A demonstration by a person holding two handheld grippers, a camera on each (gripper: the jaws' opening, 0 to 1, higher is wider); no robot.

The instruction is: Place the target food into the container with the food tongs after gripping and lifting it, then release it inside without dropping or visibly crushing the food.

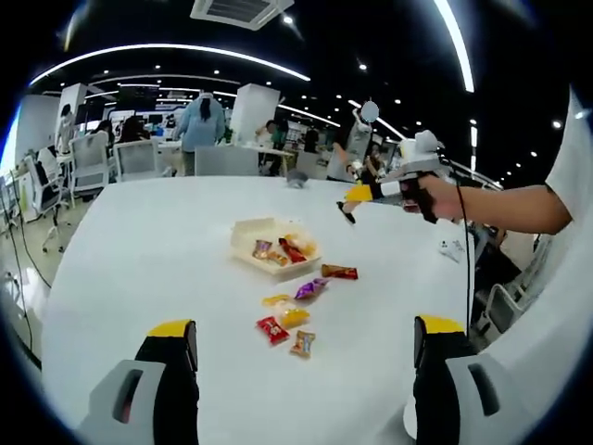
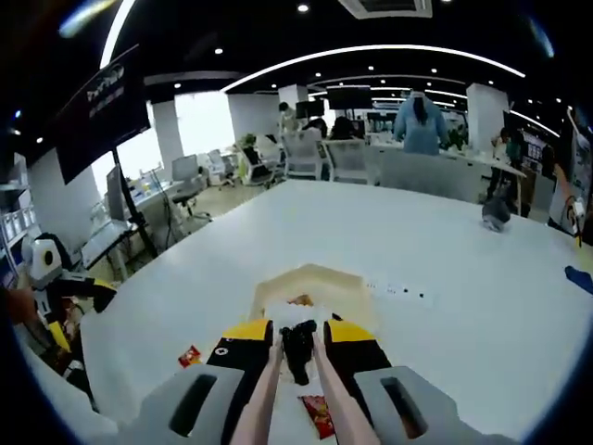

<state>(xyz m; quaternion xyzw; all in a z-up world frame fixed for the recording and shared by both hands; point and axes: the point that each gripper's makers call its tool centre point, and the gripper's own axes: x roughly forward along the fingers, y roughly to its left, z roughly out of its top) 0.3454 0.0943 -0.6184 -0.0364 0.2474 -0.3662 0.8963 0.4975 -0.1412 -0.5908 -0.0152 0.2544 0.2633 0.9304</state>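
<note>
left gripper (image 1: 301,348) gapes wide, holding nothing, above scattered snack packets (image 1: 289,320) on the white table (image 1: 139,241). right gripper (image 2: 296,345) clamps pink food tongs (image 2: 278,389), tips hidden, over the cream container (image 2: 306,283) partly filled with snacks.

Open-plan office — long white table (image 1: 139,269), desks with swivel chairs (image 2: 301,153), ceiling strip lights (image 2: 371,51), monitors.

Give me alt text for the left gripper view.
An open beige container holding a few wrapped snacks sits on a white table, with more wrapped snacks scattered in front of it. The left tool is open near the table's edge, and the right tool hovers beyond the container.
</note>
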